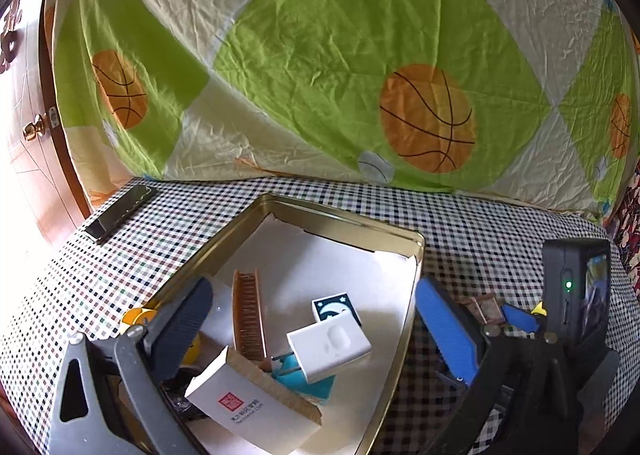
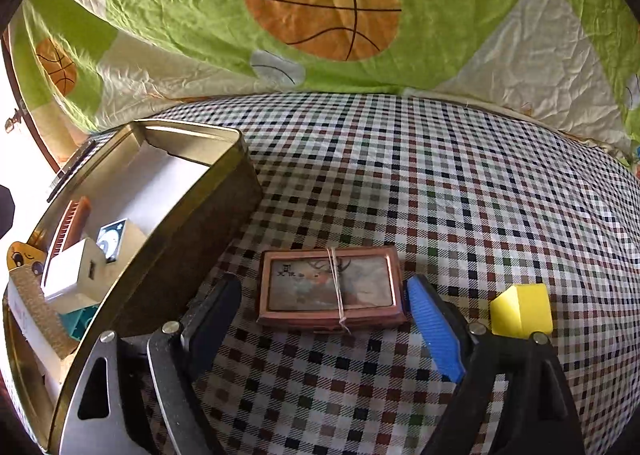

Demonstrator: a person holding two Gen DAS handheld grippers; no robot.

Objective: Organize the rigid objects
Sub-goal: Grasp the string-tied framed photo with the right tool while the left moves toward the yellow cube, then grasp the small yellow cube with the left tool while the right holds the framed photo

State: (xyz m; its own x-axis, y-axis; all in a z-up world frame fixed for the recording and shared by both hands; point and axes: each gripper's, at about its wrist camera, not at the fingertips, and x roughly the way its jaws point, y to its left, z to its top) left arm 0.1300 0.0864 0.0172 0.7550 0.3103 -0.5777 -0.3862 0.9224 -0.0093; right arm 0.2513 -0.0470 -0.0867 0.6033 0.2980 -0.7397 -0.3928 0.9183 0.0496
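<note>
A copper-framed deer-picture box (image 2: 330, 287), bound by a rubber band, lay flat between the open right jaws; a yellow block (image 2: 522, 311) sat right of them, the gold tin (image 2: 224, 191) left

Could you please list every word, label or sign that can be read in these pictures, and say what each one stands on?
White box in the gold tin: a red square seal and a line of small print below it, too blurred to read.
Copper-framed deer case on the checked cloth: dark characters at its upper left, too blurred to read.
No other text shows.
</note>
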